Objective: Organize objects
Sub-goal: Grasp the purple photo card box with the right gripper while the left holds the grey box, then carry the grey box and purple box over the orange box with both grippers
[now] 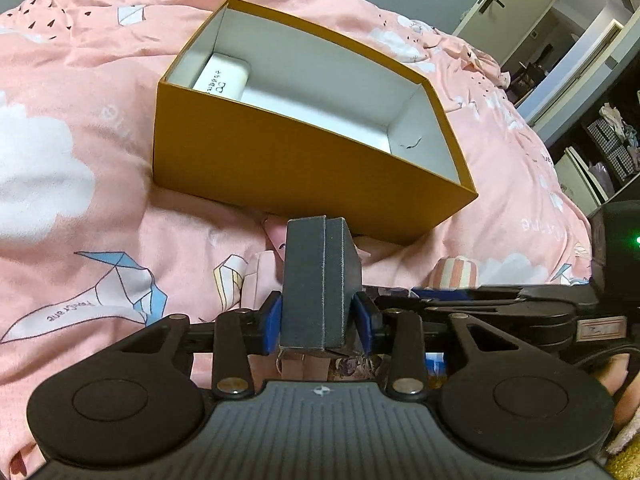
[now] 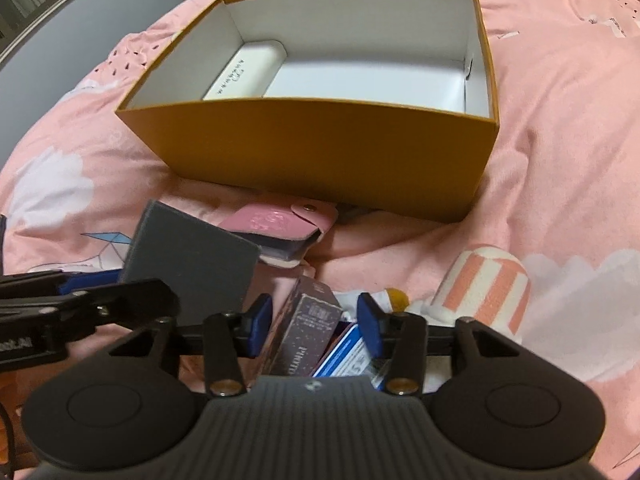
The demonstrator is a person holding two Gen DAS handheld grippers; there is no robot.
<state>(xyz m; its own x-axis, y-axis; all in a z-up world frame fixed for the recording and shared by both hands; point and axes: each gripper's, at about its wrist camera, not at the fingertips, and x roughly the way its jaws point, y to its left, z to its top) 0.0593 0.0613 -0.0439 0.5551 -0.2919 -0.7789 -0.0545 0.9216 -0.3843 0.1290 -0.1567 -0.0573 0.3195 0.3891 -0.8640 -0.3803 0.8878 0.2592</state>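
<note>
On the pink bed, the left gripper (image 1: 318,318) clamps a dark grey case (image 1: 320,280) short of the orange box (image 1: 304,164); right fingers (image 2: 370,320) stand parted, unclenched, around a dark carton (image 2: 308,328). Its slim grip might slip during lifting.

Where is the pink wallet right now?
In the right wrist view, the pink wallet lies on the bedspread against the orange box's near wall, just beyond the grey box.
</note>
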